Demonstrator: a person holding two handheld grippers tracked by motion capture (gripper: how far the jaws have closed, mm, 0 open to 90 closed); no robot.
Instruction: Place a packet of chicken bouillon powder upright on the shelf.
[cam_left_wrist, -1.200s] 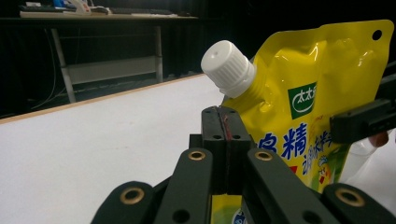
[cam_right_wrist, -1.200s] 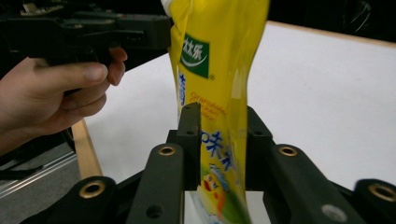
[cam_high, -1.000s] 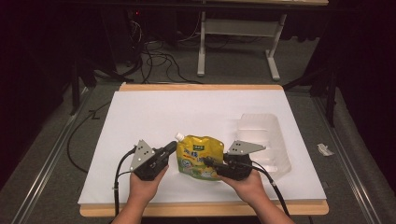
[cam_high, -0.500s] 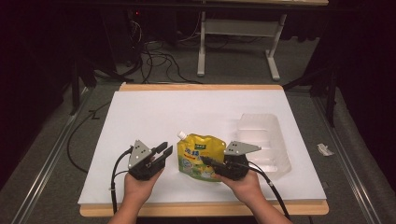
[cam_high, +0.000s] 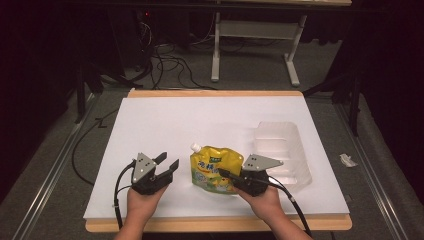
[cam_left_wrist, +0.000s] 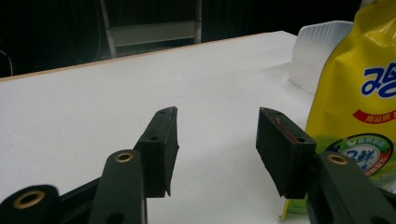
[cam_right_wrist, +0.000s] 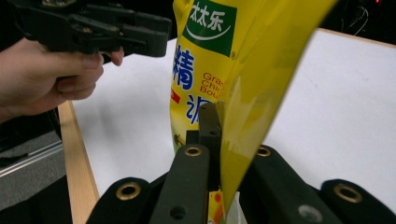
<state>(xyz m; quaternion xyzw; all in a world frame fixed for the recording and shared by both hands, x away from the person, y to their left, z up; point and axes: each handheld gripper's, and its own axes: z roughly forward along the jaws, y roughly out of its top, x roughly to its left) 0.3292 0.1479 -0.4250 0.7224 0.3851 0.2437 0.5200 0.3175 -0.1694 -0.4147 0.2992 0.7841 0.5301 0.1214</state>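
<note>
A yellow spouted pouch (cam_high: 214, 167) with a white cap stands tilted on the white tabletop (cam_high: 200, 120). My right gripper (cam_high: 223, 174) is shut on its lower right edge, and its jaws have just closed further. The right gripper view shows that gripper (cam_right_wrist: 218, 119) pinching the pouch (cam_right_wrist: 210, 46) edge-on. My left gripper (cam_high: 169, 161) sits to the pouch's left, apart from it. Its jaws have just been opening, with nothing between them. In the left gripper view the left gripper (cam_left_wrist: 217, 112) spreads over bare table, with the pouch (cam_left_wrist: 364, 93) at the right.
A clear plastic tray (cam_high: 282, 150) lies to the right of the pouch, also seen as a pale tray (cam_left_wrist: 317, 51) behind it. The table's wooden front edge (cam_high: 215, 224) runs just below both hands. Cables and a metal stand are on the floor beyond.
My left gripper has let go of the pouch's left side, opened, and drawn away to the left. The right gripper has stayed put with the pouch in it.
</note>
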